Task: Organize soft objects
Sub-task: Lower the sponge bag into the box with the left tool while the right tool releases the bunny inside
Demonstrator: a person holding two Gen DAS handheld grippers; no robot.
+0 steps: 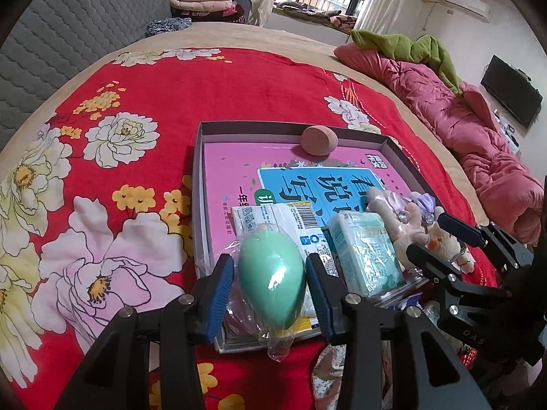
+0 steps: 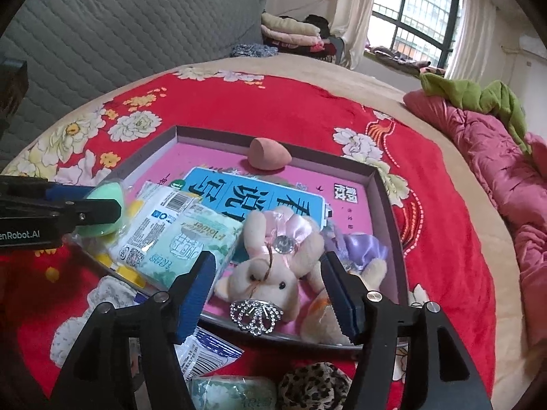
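Nearest: left hand-held gripper (image 1: 270,283), jaws parted, straddling green egg-shaped sponge (image 1: 271,276) in clear wrap, long axis running near-to-far along fingers, at near left edge of tray (image 1: 200,184) on bed; contact with pads unclear; right hand-held gripper (image 2: 270,294) wide apart over plush bunny (image 2: 273,270), near right in tray, gripping nothing.

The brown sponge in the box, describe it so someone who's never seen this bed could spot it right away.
On the red floral blanket lies a shallow grey box lined with a pink book. The brown sponge sits alone against the box's far wall. It is egg-shaped, matte and unwrapped, unlike the bagged green sponge at the near end.
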